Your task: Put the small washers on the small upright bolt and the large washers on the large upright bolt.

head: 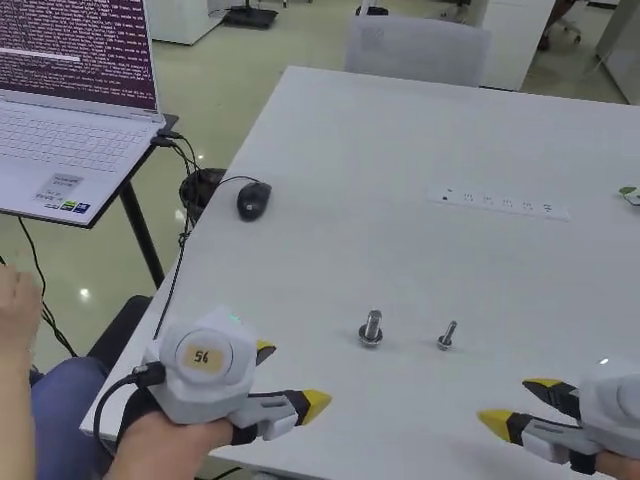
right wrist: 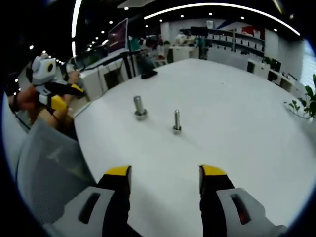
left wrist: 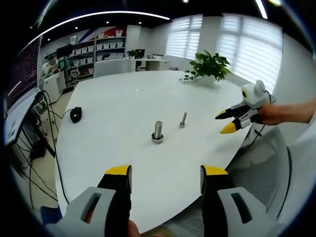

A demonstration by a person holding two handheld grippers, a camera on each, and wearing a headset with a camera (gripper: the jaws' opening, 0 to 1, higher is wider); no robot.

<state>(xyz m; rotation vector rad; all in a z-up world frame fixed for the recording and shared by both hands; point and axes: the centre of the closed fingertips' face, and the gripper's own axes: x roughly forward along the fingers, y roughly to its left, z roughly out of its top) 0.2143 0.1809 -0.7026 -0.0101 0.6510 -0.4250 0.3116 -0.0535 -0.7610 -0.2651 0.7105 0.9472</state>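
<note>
Two steel bolts stand upright on the white table [head: 400, 150], a short way apart: the large bolt [head: 371, 328] on the left and the small bolt [head: 447, 335] on the right. My left gripper [head: 290, 377] hovers at the table's near left edge, open and holding nothing. My right gripper [head: 520, 402] is open too, at the near right. In the left gripper view, the large bolt [left wrist: 157, 132] and small bolt [left wrist: 183, 119] lie ahead of the open left gripper [left wrist: 166, 173]. Beyond the open right gripper [right wrist: 165, 173] stand the large bolt [right wrist: 139, 107] and small bolt [right wrist: 177, 121].
A black mouse [head: 253, 200] with its cable lies near the table's left edge. A white power strip [head: 500, 203] sits at the far right. An open laptop [head: 70, 130] rests on a stand to the left. A grey chair [head: 415, 45] stands behind the table.
</note>
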